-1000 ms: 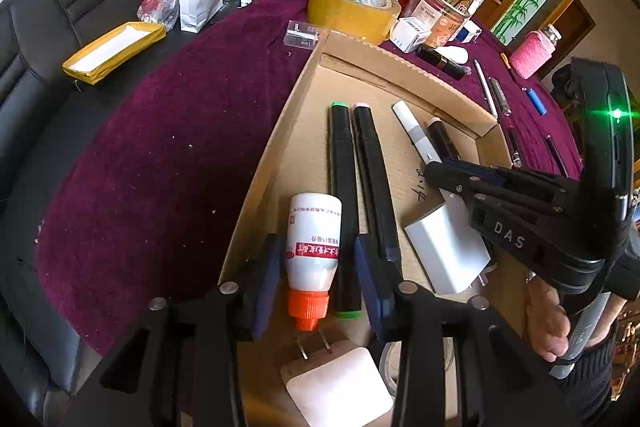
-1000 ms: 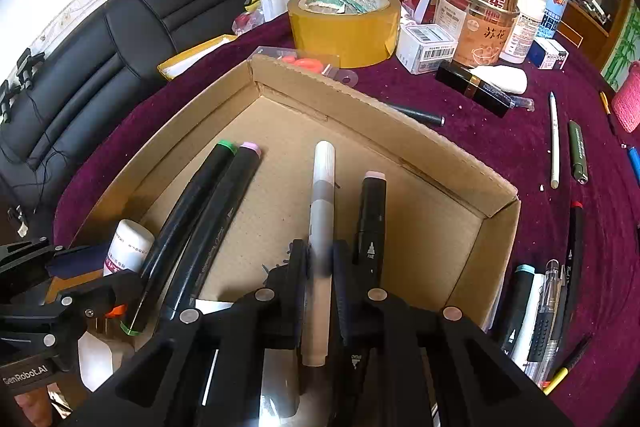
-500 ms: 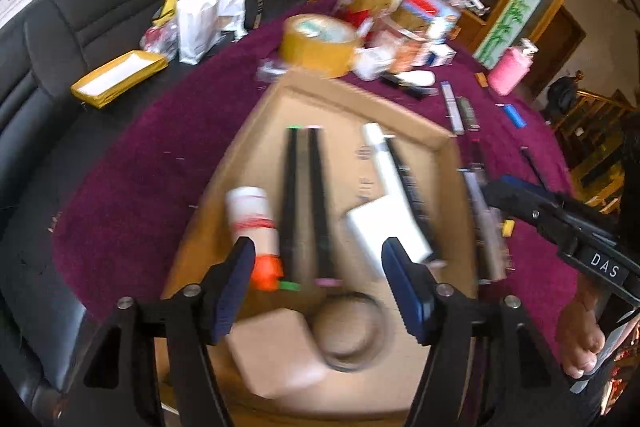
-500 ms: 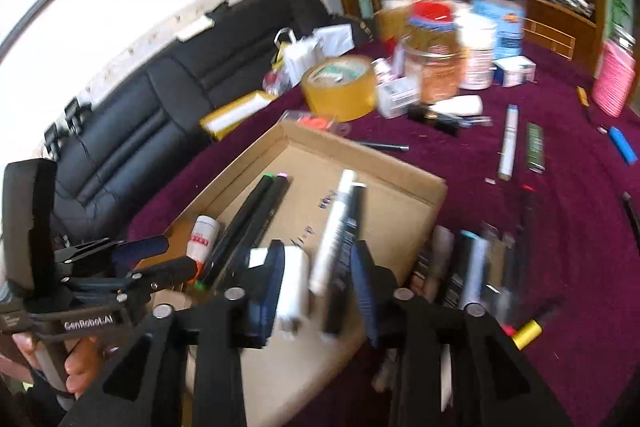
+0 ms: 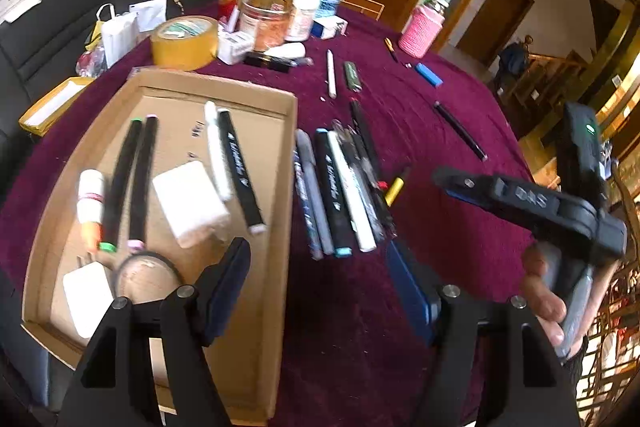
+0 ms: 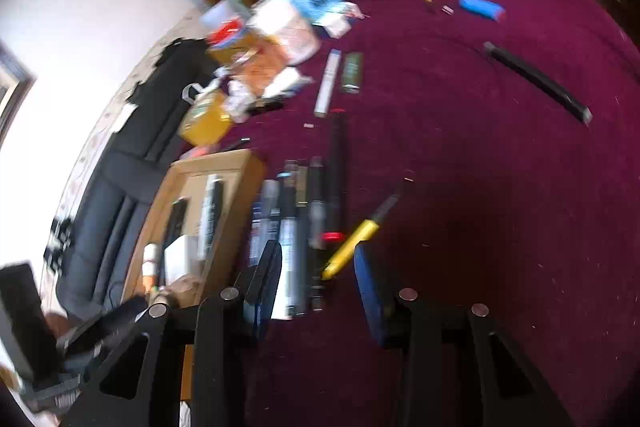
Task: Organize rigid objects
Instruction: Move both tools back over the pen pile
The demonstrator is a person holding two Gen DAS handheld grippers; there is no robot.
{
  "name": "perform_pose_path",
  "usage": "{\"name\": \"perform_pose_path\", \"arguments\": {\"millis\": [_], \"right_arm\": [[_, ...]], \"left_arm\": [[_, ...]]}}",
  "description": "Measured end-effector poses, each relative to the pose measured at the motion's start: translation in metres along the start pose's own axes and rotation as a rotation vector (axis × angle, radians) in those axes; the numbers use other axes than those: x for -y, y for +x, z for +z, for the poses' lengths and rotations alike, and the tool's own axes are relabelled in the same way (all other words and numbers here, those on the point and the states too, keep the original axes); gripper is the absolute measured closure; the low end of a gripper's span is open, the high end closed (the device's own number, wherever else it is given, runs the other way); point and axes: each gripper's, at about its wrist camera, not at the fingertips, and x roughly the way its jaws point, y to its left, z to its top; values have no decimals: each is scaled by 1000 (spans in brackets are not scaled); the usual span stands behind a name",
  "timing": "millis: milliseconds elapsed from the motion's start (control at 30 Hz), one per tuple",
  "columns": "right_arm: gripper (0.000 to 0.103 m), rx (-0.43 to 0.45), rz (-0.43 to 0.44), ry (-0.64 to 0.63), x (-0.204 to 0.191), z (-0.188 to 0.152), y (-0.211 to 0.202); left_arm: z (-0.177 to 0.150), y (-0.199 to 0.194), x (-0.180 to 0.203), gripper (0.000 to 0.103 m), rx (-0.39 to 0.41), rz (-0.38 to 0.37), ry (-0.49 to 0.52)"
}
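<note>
A cardboard tray [image 5: 286,131] on the purple cloth holds a white glue bottle [image 5: 90,203], two long black markers [image 5: 128,179], a white marker [image 5: 216,151] beside a black one [image 5: 240,171], white blocks [image 5: 188,203] and a tape ring. A heap of pens [image 5: 340,187] lies just right of the tray. My left gripper [image 5: 320,287] hovers over the tray's right wall and bare cloth; its jaws are opening with nothing between them. My right gripper [image 6: 318,283] is open above the near end of the pen heap [image 6: 300,219] and a yellow pen [image 6: 352,247], pads apart from them. It also shows from the side [image 5: 452,183].
A yellow tape roll [image 5: 184,43], jars [image 5: 276,19] and a pink cup [image 5: 420,35] crowd the far side. Loose on the cloth lie a white pen [image 5: 331,75], a green stick [image 5: 352,75], a blue lighter [image 5: 428,75] and a black pen [image 5: 460,131]. A black sofa [image 5: 40,39] stands at left.
The left gripper let go of the glue bottle and the right one let go of the white marker; both lie in the tray. Both grippers opened, drew back and swung right toward the pen heap.
</note>
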Motion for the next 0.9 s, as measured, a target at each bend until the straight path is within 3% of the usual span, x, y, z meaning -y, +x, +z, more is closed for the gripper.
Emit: {"name": "perform_pose_path", "arguments": {"millis": [300,467,900], "right_arm": [[63,-94,42,-52,-7,6,37],[76,-152,47,-86,-12,6,63],[83,-186,156,7,8,7,81]], "left_arm": [[-5,-4,5,33,1,23,1],[-6,1,6,33,-11,19,-8],[2,29,15,33,-59,-9,2]]}}
